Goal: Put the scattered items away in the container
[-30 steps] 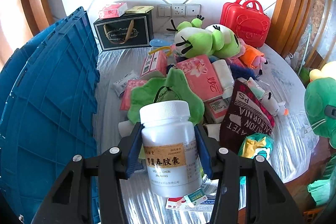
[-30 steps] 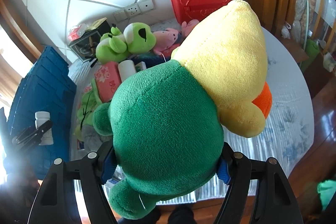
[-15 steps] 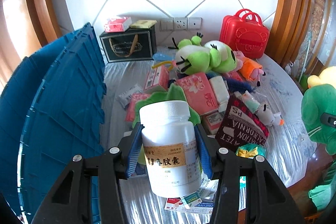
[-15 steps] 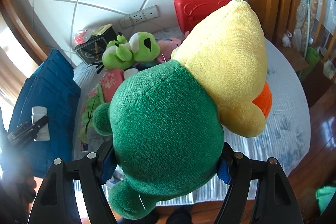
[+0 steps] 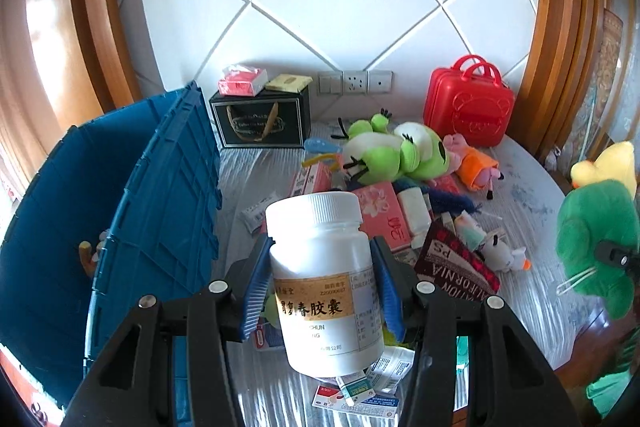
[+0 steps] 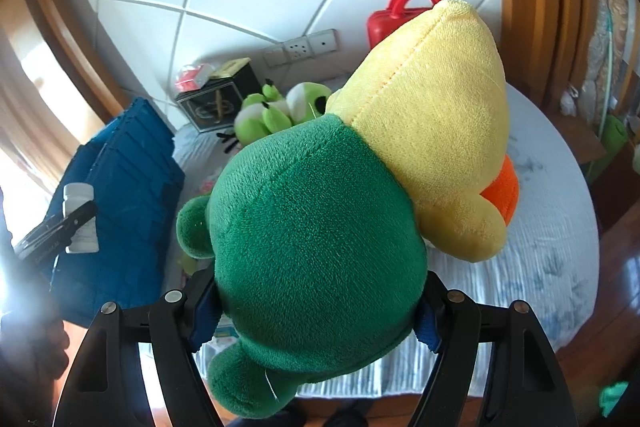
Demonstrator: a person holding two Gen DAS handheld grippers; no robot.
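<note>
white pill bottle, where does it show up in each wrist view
Left wrist view: the white pill bottle fills the lower centre, clamped in the left gripper.
Right wrist view: the bottle is small at the left edge, in front of the blue crate.
Shared landmark: the red suitcase, by the back wall in both views.

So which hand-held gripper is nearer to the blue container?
Left. The left hand-held gripper, holding the white bottle, is right beside the blue container; the right hand-held gripper with the green plush is farther away.

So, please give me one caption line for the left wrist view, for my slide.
Left gripper holds a white pill bottle beside the open blue crate, toys scattered behind.
</note>
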